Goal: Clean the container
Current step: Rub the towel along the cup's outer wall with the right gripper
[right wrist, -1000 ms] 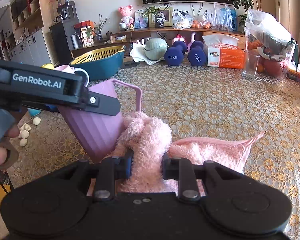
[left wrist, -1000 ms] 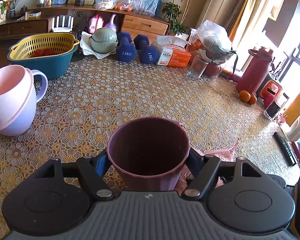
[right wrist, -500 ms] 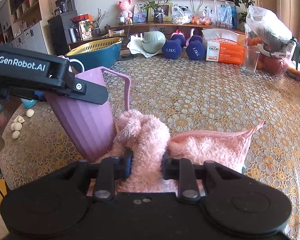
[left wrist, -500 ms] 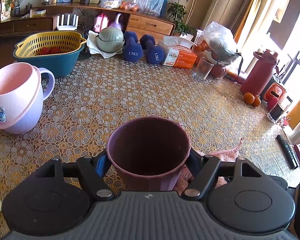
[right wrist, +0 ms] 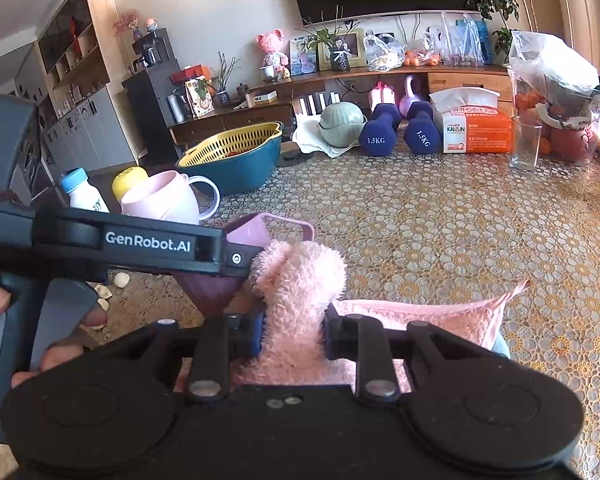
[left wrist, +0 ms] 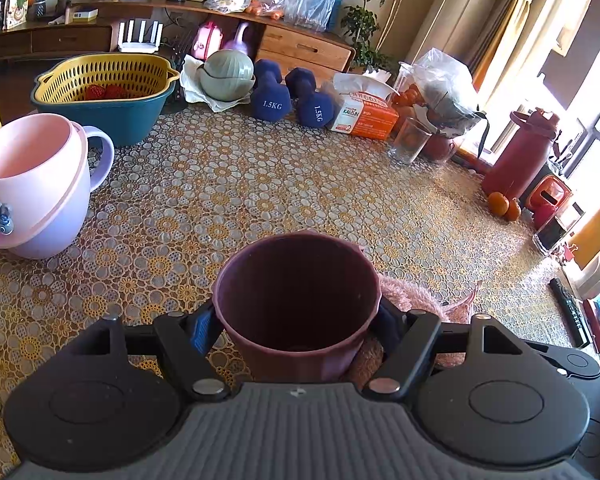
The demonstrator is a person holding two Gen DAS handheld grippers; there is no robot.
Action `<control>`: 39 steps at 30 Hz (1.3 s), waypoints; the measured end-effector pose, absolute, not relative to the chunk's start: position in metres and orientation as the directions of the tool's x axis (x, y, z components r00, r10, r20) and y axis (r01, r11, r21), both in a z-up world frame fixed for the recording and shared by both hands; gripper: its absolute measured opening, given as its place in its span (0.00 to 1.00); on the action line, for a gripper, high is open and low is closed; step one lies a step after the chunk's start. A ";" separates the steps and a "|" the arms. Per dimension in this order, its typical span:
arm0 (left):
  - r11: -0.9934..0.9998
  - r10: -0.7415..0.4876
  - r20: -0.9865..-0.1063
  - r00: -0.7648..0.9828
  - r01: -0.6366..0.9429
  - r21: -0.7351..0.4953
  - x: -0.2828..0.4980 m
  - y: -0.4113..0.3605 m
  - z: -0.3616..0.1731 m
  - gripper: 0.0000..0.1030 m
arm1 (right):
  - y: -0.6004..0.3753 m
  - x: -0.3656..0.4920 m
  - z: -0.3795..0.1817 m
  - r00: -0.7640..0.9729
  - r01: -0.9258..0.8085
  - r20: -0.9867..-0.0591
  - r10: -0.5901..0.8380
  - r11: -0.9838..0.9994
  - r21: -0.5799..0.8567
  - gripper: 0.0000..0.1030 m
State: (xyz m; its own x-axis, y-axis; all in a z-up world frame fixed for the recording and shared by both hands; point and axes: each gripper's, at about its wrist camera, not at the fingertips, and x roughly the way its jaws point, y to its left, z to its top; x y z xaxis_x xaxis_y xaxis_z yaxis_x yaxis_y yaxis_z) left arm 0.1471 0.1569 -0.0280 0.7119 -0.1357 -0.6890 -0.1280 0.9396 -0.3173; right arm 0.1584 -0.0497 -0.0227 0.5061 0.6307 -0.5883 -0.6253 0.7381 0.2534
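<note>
Right now I have the purple cup (left wrist: 298,304) pinched across its body in my left claw (left wrist: 298,332), held above the table (left wrist: 300,184) with its mouth facing the camera; it looks like thin, light plastic, stiff enough to hold but likely to flex or slip if I squeeze near the rim, so I judge the lower wall the safer hold. My right claw (right wrist: 294,332) is closed on a bunched pink cloth (right wrist: 296,292), soft and fluffy, its fold just beside the cup's side; gripping the bunch low leaves a pad for wiping.
</note>
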 end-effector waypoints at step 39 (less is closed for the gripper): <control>0.980 -0.177 -0.662 0.729 0.066 -0.190 0.116 0.133 -0.028 0.73 | -0.080 0.153 -0.002 0.527 -0.713 -0.556 0.643 0.690 0.121 0.24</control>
